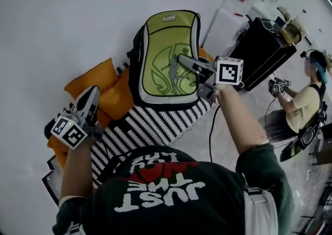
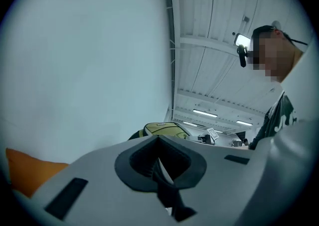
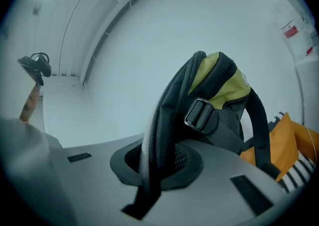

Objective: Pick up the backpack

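Observation:
The backpack (image 1: 163, 57) is green and black and hangs upright in front of me, clear of the cushions. My right gripper (image 1: 181, 58) reaches in from the right and is shut on its black mesh strap (image 3: 158, 120). In the right gripper view the backpack (image 3: 219, 85) dangles just beyond the right gripper (image 3: 155, 151), with the strap running down through the jaws. My left gripper (image 1: 94, 91) is at the lower left, apart from the bag, with its jaws together and nothing seen between them. In the left gripper view the backpack's top (image 2: 162, 129) shows over the left gripper (image 2: 158, 142).
Orange cushions (image 1: 96, 75) and a black-and-white striped cloth (image 1: 150, 122) lie below the bag. A black cabinet (image 1: 262, 52) and a white box (image 1: 228, 21) stand at the right. Another person (image 1: 303, 104) sits at the far right. A cable (image 1: 211, 130) runs across the floor.

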Tool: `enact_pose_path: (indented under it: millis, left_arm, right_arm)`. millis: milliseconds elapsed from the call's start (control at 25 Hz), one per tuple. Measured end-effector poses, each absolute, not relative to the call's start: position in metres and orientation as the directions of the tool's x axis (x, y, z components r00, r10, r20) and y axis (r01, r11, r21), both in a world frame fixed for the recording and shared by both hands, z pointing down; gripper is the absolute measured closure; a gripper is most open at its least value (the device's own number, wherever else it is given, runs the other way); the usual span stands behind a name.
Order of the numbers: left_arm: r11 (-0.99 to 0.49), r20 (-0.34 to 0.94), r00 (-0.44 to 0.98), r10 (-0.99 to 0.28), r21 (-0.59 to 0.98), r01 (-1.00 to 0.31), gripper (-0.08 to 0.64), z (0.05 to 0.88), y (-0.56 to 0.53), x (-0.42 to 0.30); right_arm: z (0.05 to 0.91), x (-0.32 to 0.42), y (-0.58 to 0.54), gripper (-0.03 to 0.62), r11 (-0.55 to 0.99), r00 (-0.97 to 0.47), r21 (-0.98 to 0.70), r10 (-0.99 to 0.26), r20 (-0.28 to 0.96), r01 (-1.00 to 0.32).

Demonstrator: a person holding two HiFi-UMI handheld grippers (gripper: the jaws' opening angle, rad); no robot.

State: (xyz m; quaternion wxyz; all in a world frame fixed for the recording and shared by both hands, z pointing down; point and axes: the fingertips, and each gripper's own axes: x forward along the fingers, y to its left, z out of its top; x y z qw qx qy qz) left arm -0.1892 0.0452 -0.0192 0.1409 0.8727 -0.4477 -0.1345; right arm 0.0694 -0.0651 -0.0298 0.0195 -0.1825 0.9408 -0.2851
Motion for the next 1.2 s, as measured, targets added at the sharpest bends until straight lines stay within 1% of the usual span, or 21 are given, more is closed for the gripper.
enact_pose_path:
  millis: [200,320,520,760,960,1200]
  left_arm:
    - [-0.573,-0.144,0.557,-0.818,0.302,-0.762,0.552,-0.130,0.035,-0.186]
    - [-0.601,-0.177,0.575,-0.799,0.275,-0.751,0.551,-0.152,0.042,-0.177]
    - [-0.619,-0.199,0.586,-0.786,0.243,-0.747,0.551,-0.134,0.050,-0.167]
    - [-0.641,-0.225,0.602,-0.766,0.197,-0.742,0.551,-0.121,0.064,-0.153]
    - [-0.646,-0.242,0.603,-0.760,0.187,-0.740,0.552,-0.116,0.069,-0.141]
    - [-0.646,-0.249,0.600,-0.760,0.182,-0.742,0.551,-0.123,0.070,-0.136]
  right_arm:
    - [-0.169,0.086,-0.072,0.549,0.797,-0.906,-0.511,-0.416,-0.076,-0.323]
    - [-0.212,0.096,-0.067,0.549,0.820,-0.896,-0.479,-0.422,-0.134,-0.314]
    - [-0.225,0.093,-0.055,0.549,0.849,-0.890,-0.422,-0.421,-0.176,-0.318]
    - [-0.238,0.095,-0.045,0.549,0.864,-0.875,-0.400,-0.420,-0.242,-0.305]
    - [-0.243,0.092,-0.040,0.549,0.881,-0.881,-0.371,-0.399,-0.252,-0.293]
    - [-0.243,0.090,-0.040,0.549,0.878,-0.886,-0.393,-0.389,-0.251,-0.274]
